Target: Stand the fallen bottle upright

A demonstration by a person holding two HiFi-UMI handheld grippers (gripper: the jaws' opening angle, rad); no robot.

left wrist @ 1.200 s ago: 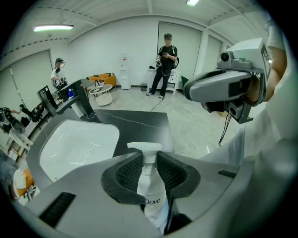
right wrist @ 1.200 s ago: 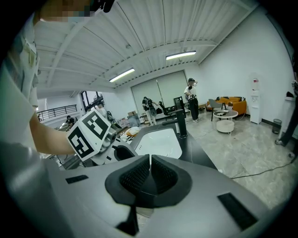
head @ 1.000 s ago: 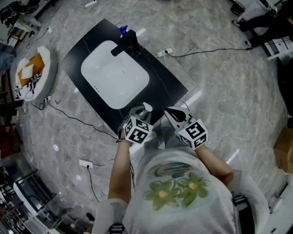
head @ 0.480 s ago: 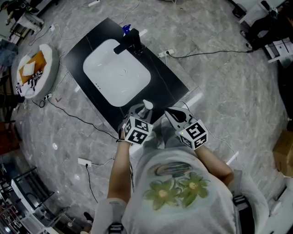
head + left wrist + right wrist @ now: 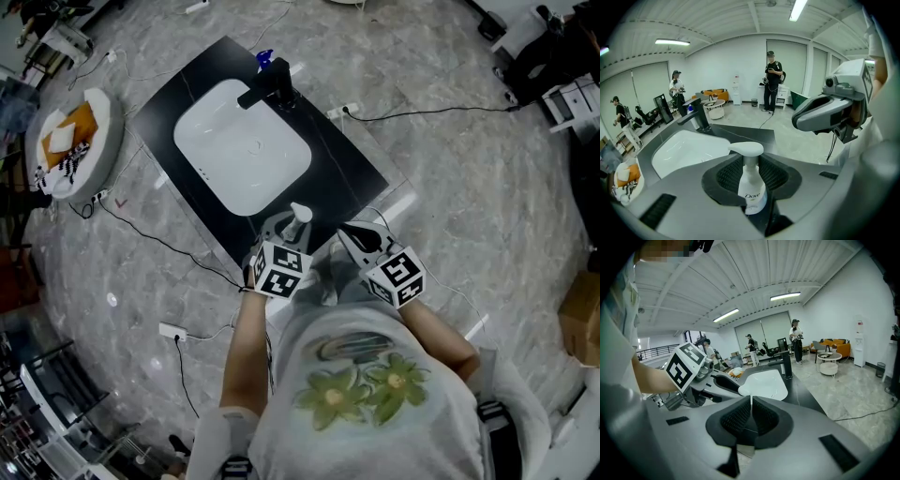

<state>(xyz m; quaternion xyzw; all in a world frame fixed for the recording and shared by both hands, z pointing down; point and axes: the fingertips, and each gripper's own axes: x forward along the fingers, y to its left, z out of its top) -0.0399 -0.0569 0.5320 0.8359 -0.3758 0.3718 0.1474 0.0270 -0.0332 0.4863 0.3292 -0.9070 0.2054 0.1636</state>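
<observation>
The left gripper [image 5: 285, 228] was clamped on a white plastic pump bottle [image 5: 752, 185], its ribbed dark pads pressing the bottle's body from both sides. The bottle's pump head pointed up out of the jaws, and its base was hidden behind them, so contact with the surface below could not be told. The bottle sat over the near corner of the black rectangular counter slab [image 5: 348, 171], the corner closest to the person. On that slab, the white rounded sink basin [image 5: 242, 156] lay beyond the bottle, with a black faucet [image 5: 268, 89] at the slab's far edge. The right gripper [image 5: 352, 233] hovered just beside the slab's near corner, jaws pressed together on nothing.
</observation>
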